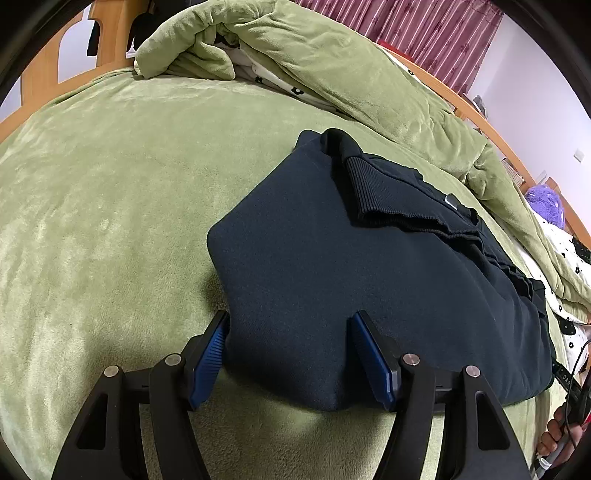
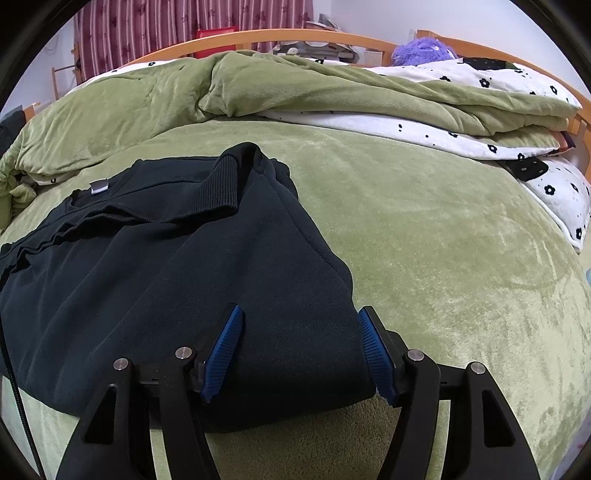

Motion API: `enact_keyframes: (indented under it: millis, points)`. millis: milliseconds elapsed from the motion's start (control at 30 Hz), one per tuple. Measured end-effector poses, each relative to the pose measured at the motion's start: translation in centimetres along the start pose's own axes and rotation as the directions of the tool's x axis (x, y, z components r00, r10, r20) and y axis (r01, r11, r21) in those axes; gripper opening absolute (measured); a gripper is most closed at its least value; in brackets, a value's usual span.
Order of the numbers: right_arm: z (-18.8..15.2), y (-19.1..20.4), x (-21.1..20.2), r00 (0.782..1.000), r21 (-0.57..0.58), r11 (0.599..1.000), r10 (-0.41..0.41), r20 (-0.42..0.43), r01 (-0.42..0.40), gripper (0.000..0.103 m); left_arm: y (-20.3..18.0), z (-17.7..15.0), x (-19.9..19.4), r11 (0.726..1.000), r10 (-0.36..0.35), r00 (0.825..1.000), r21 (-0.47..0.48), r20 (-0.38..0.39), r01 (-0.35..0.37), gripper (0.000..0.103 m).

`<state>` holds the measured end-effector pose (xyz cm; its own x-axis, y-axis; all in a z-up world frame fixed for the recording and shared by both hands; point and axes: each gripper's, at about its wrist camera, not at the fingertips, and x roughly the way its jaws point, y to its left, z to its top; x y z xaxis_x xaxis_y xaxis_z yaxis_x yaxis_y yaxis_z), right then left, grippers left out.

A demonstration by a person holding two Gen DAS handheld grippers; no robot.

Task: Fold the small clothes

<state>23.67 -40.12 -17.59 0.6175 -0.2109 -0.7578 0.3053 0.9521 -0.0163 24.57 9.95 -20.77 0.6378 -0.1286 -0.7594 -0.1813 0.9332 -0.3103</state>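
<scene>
One dark navy garment (image 1: 351,266) lies folded on the green plush bed cover (image 1: 110,206), its ribbed hem (image 1: 384,192) turned over on top and a small grey tag (image 2: 99,186) showing near the collar end. The near edge of the garment sits between the fingers of both tools.

The left gripper (image 1: 290,354) is spread wide, its blue ribbed pads (image 1: 210,358) standing either side of the garment's near left corner; the fabric bulges between them without being pinched. The right gripper (image 2: 301,352) is likewise released, pads apart astride the near right corner. Whether either set of pads touches the cloth cannot be told for certain.

The left view alone shows part of a hand (image 1: 557,435) at the lower right edge, gripping a handle with a black cable (image 1: 576,369) running up beside it; most of it is cut off by the lens rim. The right view alone shows the grey tag face-on, a red item (image 2: 216,35) behind the wooden bed rail (image 2: 258,37), and a cluttered heap past the rail too blurred to name.

A rumpled green quilt (image 2: 258,88) with a white flower-print lining (image 2: 517,147) is heaped along the far side of the bed. A purple plush toy (image 2: 421,50) rests at the far corner, partly hidden. Striped maroon curtains (image 2: 166,26) hang behind.
</scene>
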Motion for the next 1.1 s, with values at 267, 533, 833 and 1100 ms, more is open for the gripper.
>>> enact_keyframes:
  millis: [267,533,833,1100]
  points:
    - [0.0,0.0,0.0,1.0,-0.006,1.0,-0.006,0.004,0.006,0.064,0.0,0.0,0.0,1.0,0.0,1.0,0.0,0.0,0.0,0.065]
    - [0.0,0.0,0.0,1.0,-0.006,1.0,-0.006,0.004,0.006,0.065,0.0,0.0,0.0,1.0,0.0,1.0,0.0,0.002,0.0,0.065]
    - [0.1,-0.4,-0.9,1.0,0.019,1.0,-0.017,0.001,0.017,0.065,0.1,0.1,-0.2,1.0,0.0,1.0,-0.006,0.007,0.0,0.065]
    - [-0.4,-2.1,-0.7,0.997,0.093,0.994,0.063,-0.052,-0.058,0.066,0.0,0.1,-0.1,1.0,0.004,1.0,-0.005,0.009,-0.004,0.065]
